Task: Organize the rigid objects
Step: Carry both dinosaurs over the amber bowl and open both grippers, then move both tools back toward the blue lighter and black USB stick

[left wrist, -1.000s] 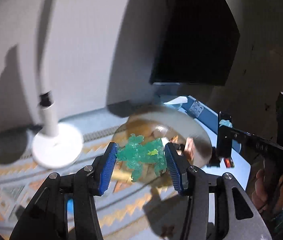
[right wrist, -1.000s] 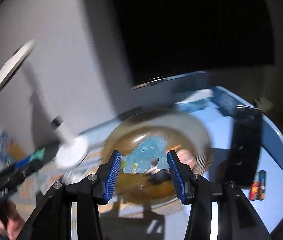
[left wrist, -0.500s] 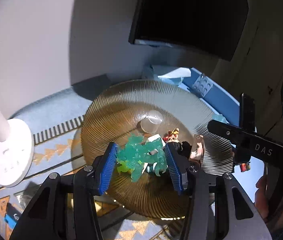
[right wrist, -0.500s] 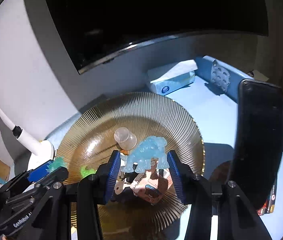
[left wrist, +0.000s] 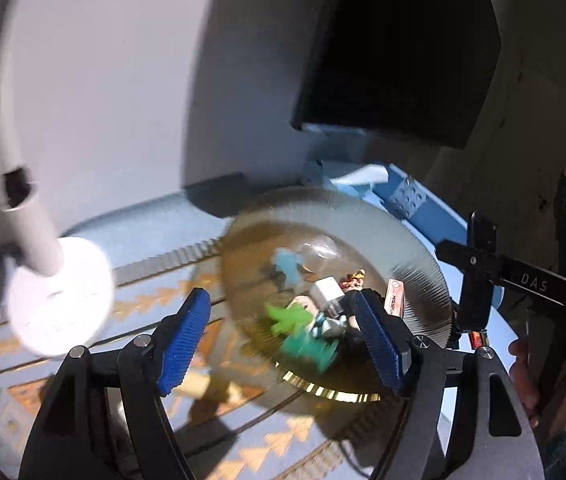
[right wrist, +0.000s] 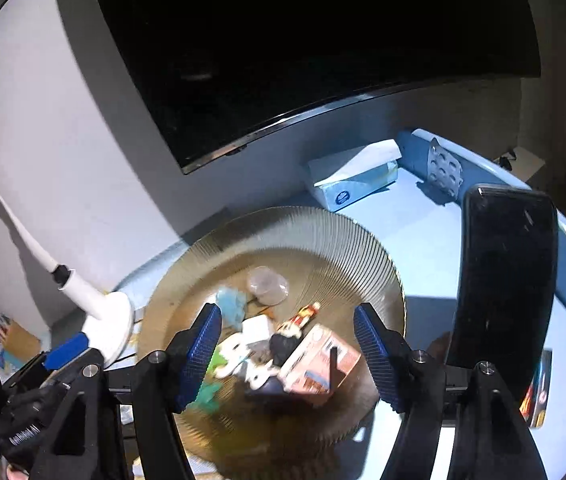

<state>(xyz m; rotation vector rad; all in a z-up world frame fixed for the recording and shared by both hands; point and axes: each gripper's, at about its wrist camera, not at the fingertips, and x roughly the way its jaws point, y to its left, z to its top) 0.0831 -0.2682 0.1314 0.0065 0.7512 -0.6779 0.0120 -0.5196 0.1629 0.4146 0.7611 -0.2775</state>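
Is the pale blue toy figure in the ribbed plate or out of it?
In. The pale blue toy figure lies inside the ribbed plate, left of the clear cup, apart from the right gripper, whose jaws are opening.

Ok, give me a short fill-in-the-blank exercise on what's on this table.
1. The small toys lie piled on a ribbed, gold-tinted ____.
2. The blue tissue box stands below a large black ____.
3. The lamp base beside the toys is ____ in colour.
4. Nothing is gripped between the right gripper fingers, whose pads are ____ in colour.

Missing words: plate; screen; white; blue
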